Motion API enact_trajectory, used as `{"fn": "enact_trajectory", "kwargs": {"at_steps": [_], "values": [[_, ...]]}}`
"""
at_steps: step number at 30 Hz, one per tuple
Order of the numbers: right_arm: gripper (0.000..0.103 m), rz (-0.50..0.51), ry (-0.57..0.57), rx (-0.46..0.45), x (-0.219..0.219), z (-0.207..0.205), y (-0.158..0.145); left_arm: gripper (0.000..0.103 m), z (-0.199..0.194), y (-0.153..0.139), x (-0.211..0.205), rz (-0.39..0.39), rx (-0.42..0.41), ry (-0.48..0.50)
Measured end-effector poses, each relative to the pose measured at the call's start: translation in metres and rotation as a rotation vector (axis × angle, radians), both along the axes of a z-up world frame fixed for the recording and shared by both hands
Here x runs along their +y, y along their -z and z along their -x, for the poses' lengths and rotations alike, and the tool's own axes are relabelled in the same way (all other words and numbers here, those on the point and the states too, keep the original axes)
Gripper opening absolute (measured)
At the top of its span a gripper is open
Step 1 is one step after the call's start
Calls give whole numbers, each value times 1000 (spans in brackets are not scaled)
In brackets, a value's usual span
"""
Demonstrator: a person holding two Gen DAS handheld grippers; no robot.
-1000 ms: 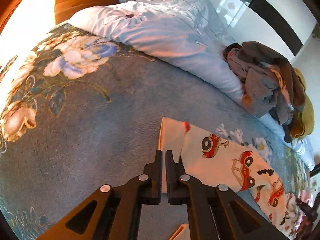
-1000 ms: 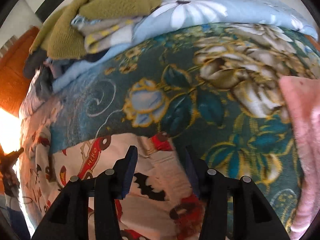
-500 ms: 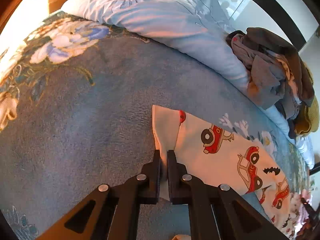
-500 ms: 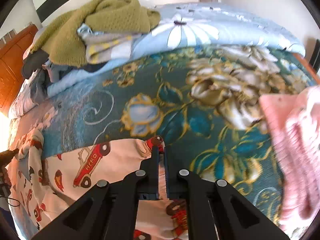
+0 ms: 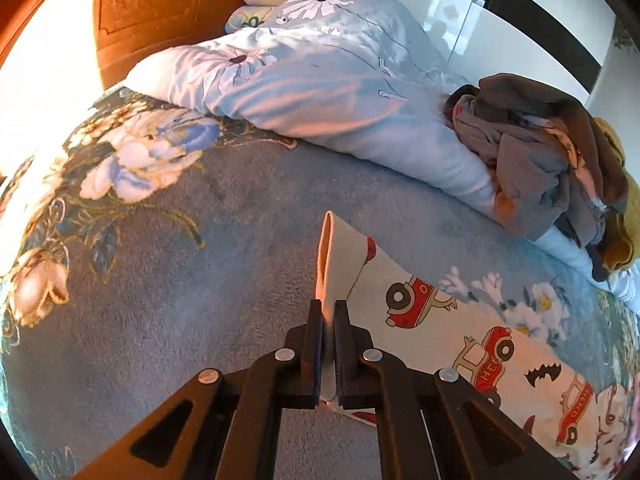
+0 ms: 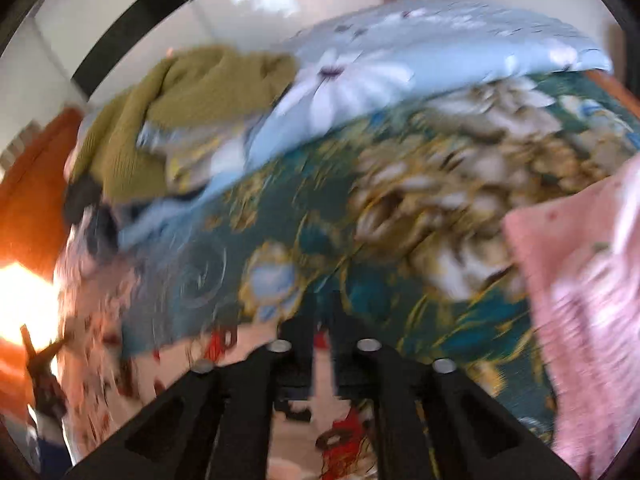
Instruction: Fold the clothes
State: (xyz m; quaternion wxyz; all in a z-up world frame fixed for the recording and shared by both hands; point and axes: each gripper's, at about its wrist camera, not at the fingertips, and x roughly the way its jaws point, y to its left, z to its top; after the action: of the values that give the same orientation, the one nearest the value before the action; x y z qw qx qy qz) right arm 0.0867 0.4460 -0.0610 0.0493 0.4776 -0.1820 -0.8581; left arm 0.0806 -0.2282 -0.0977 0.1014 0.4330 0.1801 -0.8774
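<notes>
Pinching a raised fold of the car-print garment [image 5: 460,332], the left gripper [image 5: 328,316] has its jaws clamped tight on the cream cloth, which stands up in a thin ridge between the fingers. Rest of the garment trails off to the right, flat on the floral blanket [image 5: 180,280].

Right wrist view heavily motion-blurred. Right gripper [image 6: 322,320] shows its jaws drawn close with pale, red-marked cloth of the same garment [image 6: 320,368] between them; looks clamped on it. The garment spreads low and left in this view, over the teal part of the blanket [image 6: 400,240]. A pink fluffy cloth [image 6: 580,300] lies at the right edge.

Farther back, a light blue daisy-print duvet [image 5: 320,92] is bunched along the blanket's far side. A pile of unfolded clothes [image 5: 548,160], grey, brown and mustard, sits on the duvet. Beyond: wooden headboard [image 5: 160,12] and a white wall.
</notes>
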Motion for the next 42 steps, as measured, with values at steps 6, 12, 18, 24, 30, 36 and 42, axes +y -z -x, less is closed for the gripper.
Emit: {"fn": "enact_trajectory", "kwargs": {"at_steps": [6,12,18,24,30,36,42], "values": [[52,33,-48,-90,-11,6,32,6,-5,4,-10,-66,-6,-24],[31,55,-105,-91,-29,0,34,6,-11,10,-15,-87,-13,-27],[6,-127,-73,-36,-47,-8,12,6,-15,9,-20,-105,5,-40],[0,-211,169,172,5,-5,-49,6,-12,1,-15,-79,34,-27],[2,65,93,106,18,1,-8,6,-11,8,-14,-90,13,-35],[57,96,5,7,5,7,25,6,-14,14,-15,-115,-6,-44],[59,65,-27,-40,-10,14,42,6,-17,18,-14,-123,-16,-48]]}}
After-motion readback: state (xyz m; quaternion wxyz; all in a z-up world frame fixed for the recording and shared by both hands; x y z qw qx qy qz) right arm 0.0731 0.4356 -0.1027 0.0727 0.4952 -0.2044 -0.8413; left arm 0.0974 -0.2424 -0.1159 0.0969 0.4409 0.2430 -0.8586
